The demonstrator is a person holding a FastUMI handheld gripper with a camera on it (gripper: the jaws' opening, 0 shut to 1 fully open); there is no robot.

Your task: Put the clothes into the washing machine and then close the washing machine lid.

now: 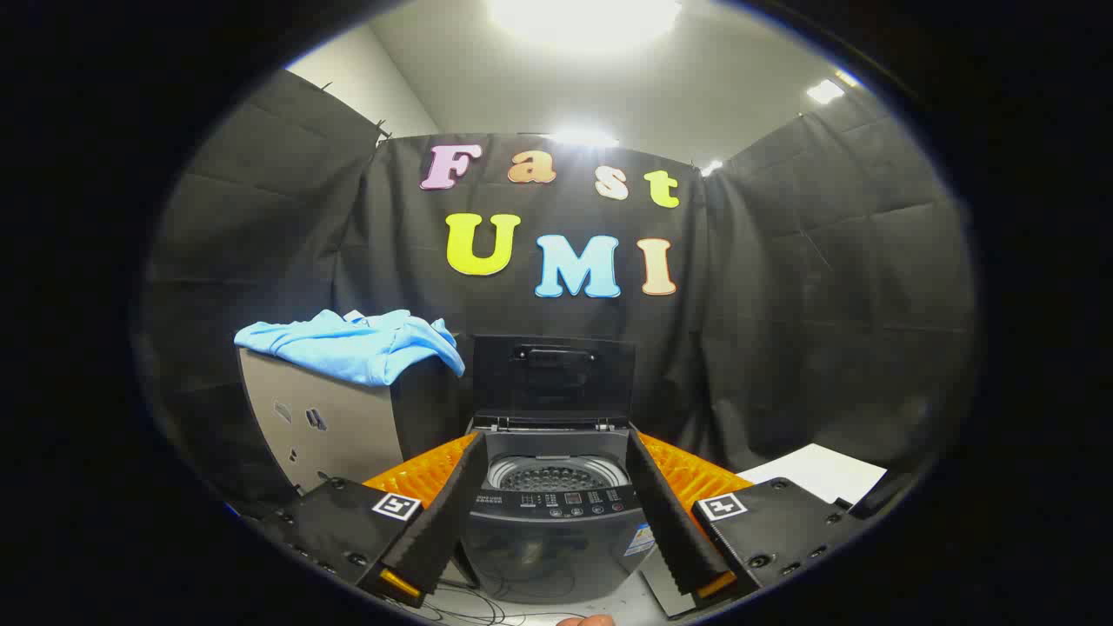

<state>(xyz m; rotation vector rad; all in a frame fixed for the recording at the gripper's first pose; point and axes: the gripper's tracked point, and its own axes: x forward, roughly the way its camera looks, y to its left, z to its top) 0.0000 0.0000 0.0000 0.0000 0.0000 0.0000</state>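
We have the gripper (556, 513) spread wide with nothing between its fingers, which frame the washing machine (554, 522) standing just ahead of them. Its lid (553, 376) is raised upright behind the drum opening (556, 475), so the way in is clear. The clothes (356, 346), a blue garment, lie bunched on top of a grey box (322, 426) beside the machine and well beyond the fingers. We judge the step in hand to be the reach for the garment: we should swing toward the box, come down over a thick fold near the middle of the heap, and close on a good bite of fabric so that it lifts whole rather than trailing an edge. We count one garment, one machine, one lid, one box.
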